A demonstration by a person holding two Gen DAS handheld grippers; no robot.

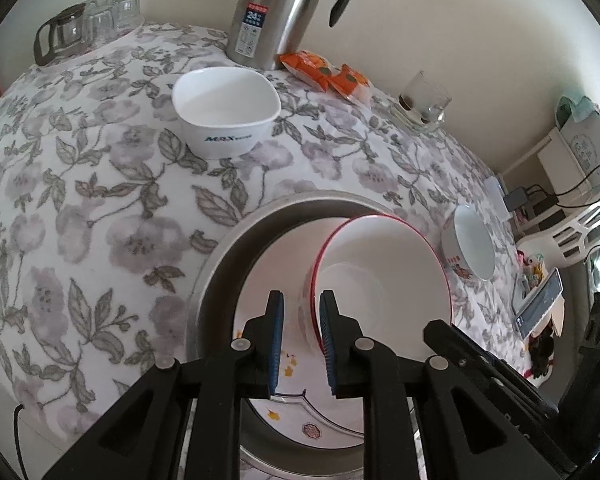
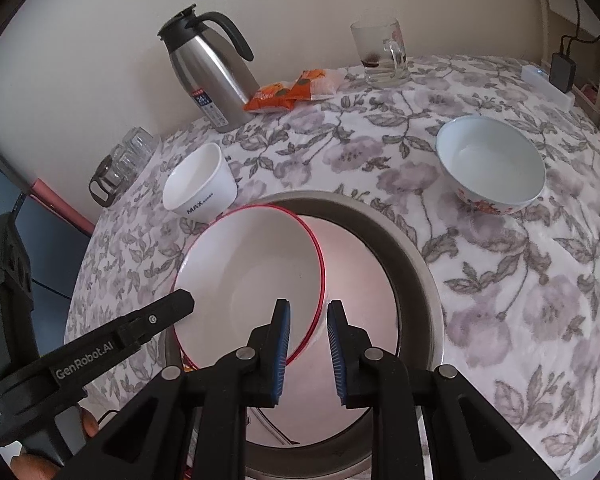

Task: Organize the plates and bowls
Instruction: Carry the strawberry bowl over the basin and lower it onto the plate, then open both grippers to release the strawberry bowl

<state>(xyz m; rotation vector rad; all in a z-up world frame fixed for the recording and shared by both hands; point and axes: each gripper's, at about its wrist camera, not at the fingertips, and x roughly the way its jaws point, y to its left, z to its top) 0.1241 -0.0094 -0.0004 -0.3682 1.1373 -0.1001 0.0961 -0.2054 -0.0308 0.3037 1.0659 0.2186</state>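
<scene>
A white bowl with a red rim (image 1: 384, 276) (image 2: 252, 276) is held tilted over a white patterned plate (image 1: 288, 368) (image 2: 360, 272) that lies inside a wide metal basin (image 1: 224, 260) (image 2: 416, 256). My left gripper (image 1: 302, 304) straddles the bowl's left rim, its jaws a little apart with the rim between them. My right gripper (image 2: 308, 312) straddles the bowl's right rim the same way. A square white bowl marked MAX (image 1: 226, 110) (image 2: 200, 184) and a round flowered bowl (image 1: 470, 246) (image 2: 492, 166) stand on the floral tablecloth.
A steel thermos jug (image 1: 280, 8) (image 2: 208, 68), orange snack packets (image 1: 328, 74) (image 2: 284, 92) and a glass mug (image 1: 424, 102) (image 2: 380, 54) stand along the wall. Glass cups and a glass pot (image 1: 88, 24) (image 2: 120, 164) sit at the far left corner. The table's right edge borders cluttered shelves (image 1: 560, 216).
</scene>
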